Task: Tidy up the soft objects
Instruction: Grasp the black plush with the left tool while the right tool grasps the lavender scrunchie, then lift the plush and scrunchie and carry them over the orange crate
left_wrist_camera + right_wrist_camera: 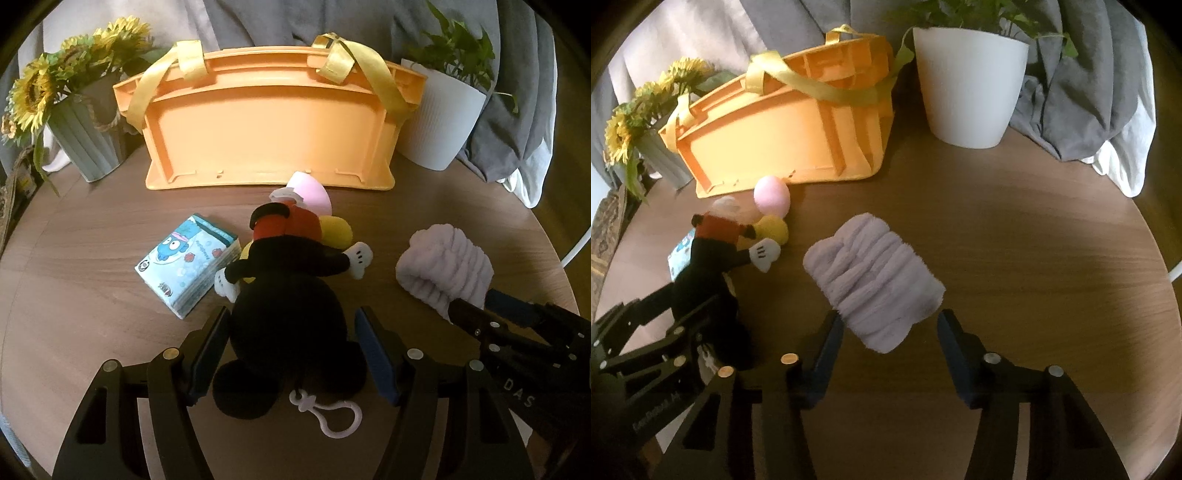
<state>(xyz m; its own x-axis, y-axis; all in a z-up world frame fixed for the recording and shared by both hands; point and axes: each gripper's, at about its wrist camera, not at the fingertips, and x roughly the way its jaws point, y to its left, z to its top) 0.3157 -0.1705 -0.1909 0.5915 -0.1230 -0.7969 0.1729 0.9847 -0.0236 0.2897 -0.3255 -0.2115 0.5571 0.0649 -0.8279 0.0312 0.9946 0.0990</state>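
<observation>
A black mouse plush toy (pixel 291 295) with red shorts and a pale keyring clip lies face down on the round wooden table (pixel 92 295). My left gripper (pixel 291 332) is open, its fingers on either side of the plush's head. A folded lilac fluffy cloth (pixel 875 280) lies to the right. My right gripper (pixel 890 328) is open around the cloth's near end. A pink soft ball (pixel 772 194) lies by the orange basket (pixel 266 122). The plush also shows in the right wrist view (pixel 709 266).
A blue tissue pack (pixel 188 258) lies left of the plush. The orange basket with yellow straps stands at the back. A sunflower pot (pixel 85 144) stands back left, a white plant pot (pixel 971 85) back right. Grey cloth (pixel 1082 96) drapes behind.
</observation>
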